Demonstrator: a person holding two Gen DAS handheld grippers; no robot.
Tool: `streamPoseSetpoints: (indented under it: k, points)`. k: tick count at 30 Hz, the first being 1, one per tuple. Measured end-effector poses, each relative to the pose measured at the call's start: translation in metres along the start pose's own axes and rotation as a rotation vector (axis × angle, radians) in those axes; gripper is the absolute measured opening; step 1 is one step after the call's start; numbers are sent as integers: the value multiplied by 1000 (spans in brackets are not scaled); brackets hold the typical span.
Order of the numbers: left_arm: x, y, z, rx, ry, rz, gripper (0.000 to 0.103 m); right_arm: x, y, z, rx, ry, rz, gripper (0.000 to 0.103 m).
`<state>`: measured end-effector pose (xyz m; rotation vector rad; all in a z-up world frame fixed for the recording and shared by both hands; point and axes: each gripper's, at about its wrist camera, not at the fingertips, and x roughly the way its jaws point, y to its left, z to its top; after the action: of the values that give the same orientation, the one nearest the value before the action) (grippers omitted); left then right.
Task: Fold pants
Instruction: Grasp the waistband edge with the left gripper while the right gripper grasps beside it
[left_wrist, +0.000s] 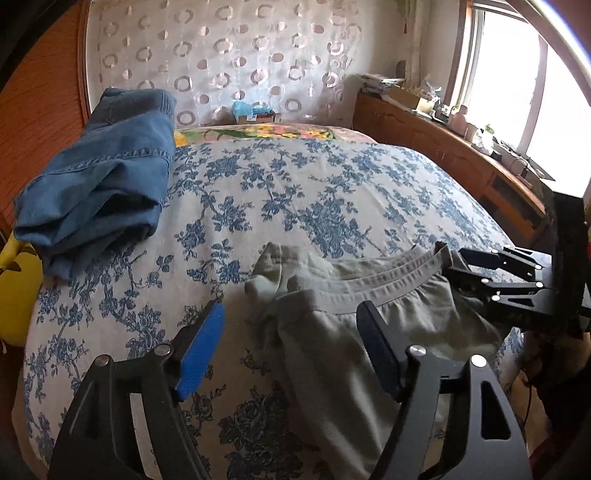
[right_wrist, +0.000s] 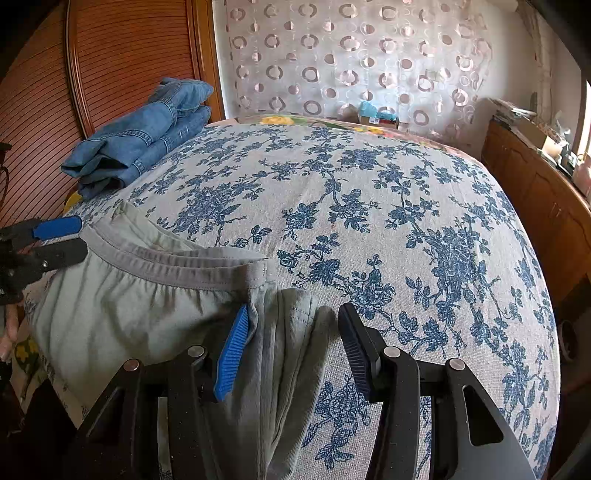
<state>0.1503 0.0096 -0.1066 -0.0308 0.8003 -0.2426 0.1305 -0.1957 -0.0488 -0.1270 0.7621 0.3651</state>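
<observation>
The grey pants (left_wrist: 369, 317) lie at the near edge of the floral bedspread (right_wrist: 369, 206), waistband stretched flat between both tools, ready for folding. The left gripper (left_wrist: 291, 332) stands apart, fabric loose between its pads. The right gripper (right_wrist: 291, 343) gapes too, seemingly gripping nothing. Folded jeans (right_wrist: 144, 136) wait aside.

Bedspread (right_wrist: 369, 206) is pale grey with blue flower sprigs, covers pretty much the whole bed. Folded blue jeans (left_wrist: 107, 173) sit in the far left corner, right by a reddish slatted wooden panel (right_wrist: 122, 55). Back wall has a sheer curtain (left_wrist: 229, 55) with ring patterns. Long wooden cabinet (left_wrist: 454, 162) runs down the right side, top cluttered with boxes, under a bright window (left_wrist: 517, 81).
</observation>
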Motion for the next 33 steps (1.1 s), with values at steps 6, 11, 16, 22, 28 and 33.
streamPoseSetpoints:
  k: [6, 11, 16, 22, 28, 33]
  points:
    - [8, -1, -6, 7, 22, 5, 75, -1, 0, 0, 2, 0, -2, 52]
    - [16, -1, -9, 9, 38, 16, 75, -4, -6, 1, 30, -7, 26, 52]
    - [19, 0, -15, 7, 31, 10, 75, -15, -19, -4, 107, -25, 85, 52]
    - [18, 1, -17, 9, 5, 10, 76, -22, -12, -10, 75, 0, 112, 58]
    - [18, 1, -17, 12, 4, 9, 76, -16, -10, -6, 60, 24, 72, 58]
    - [18, 2, -16, 12, 6, 11, 76, -11, -12, -2, 79, 14, 67, 58]
